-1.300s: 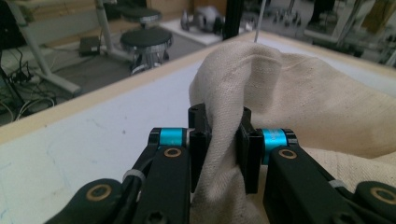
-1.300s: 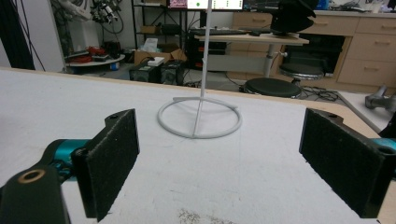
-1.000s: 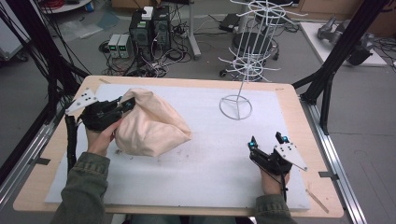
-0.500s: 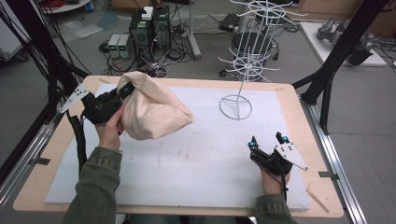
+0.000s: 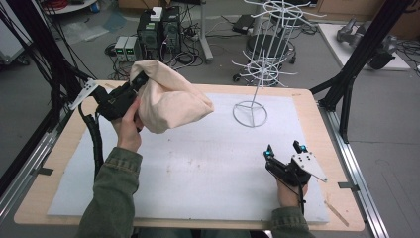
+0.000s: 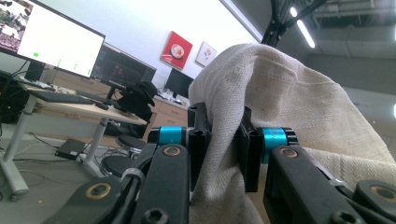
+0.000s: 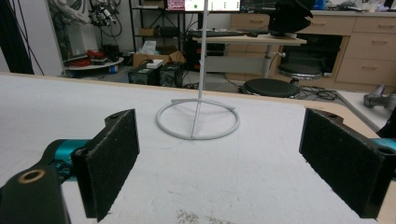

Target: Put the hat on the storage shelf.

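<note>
The left gripper (image 5: 134, 88) pinches a soft cream cloth bag (image 5: 171, 101) tight between its jaws and holds it up off the white mat (image 5: 198, 168), over the table's back left part. The right gripper (image 5: 283, 149) (jaws wide apart, nothing in them) rests near the front right, facing the white wire rack (image 5: 260, 69).

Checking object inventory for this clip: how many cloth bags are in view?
1. The cloth bag is lifted off the table's left rear, clamped in the left gripper. None near the wire rack.
</note>
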Tool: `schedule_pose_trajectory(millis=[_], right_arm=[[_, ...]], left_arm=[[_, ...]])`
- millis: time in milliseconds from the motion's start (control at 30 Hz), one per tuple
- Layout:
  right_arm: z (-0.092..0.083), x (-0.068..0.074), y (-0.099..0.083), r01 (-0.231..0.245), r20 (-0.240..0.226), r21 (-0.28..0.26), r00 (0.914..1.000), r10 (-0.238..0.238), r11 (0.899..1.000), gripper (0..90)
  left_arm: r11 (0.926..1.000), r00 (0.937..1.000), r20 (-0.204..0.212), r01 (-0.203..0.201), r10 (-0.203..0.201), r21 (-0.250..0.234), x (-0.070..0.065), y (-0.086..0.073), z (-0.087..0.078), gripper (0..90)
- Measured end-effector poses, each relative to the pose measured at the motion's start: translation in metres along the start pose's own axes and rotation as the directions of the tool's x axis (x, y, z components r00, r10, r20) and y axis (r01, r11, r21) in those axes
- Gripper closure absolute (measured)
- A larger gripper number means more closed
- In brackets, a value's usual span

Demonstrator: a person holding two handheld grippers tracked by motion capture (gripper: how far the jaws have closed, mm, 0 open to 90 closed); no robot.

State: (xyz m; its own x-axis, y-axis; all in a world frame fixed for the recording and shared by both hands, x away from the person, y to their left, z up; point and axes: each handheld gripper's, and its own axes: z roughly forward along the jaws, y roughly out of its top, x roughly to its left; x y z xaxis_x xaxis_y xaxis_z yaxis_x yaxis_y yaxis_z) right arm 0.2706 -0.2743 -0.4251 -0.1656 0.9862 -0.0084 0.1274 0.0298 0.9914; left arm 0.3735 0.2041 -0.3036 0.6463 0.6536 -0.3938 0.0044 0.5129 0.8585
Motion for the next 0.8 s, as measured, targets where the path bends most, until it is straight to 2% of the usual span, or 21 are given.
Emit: schedule_pose_trajectory(millis=[267, 700, 800], right_arm=[[0.000, 0.000, 0.000, 0.004, -0.005, -0.002, 1.0000, -0.004, 1.000, 11.3], [0.000, -0.001, 0.000, -0.002, -0.002, -0.006, 1.0000, 0.002, 1.000, 11.2], [0.000, -0.001, -0.001, -0.009, -0.002, -0.003, 1.0000, 0.009, 1.000, 11.3]], left_arm=[[0.9977, 0.9985, 0.011, 0.055, -0.054, -0.040, -0.005, 0.003, 0.023, 78.2], [0.9950, 0.9989, 0.004, 0.048, -0.048, -0.088, -0.023, 0.005, 0.055, 78.2], [0.9929, 0.9984, -0.005, 0.056, -0.057, -0.105, -0.027, 0.008, 0.063, 78.2]])
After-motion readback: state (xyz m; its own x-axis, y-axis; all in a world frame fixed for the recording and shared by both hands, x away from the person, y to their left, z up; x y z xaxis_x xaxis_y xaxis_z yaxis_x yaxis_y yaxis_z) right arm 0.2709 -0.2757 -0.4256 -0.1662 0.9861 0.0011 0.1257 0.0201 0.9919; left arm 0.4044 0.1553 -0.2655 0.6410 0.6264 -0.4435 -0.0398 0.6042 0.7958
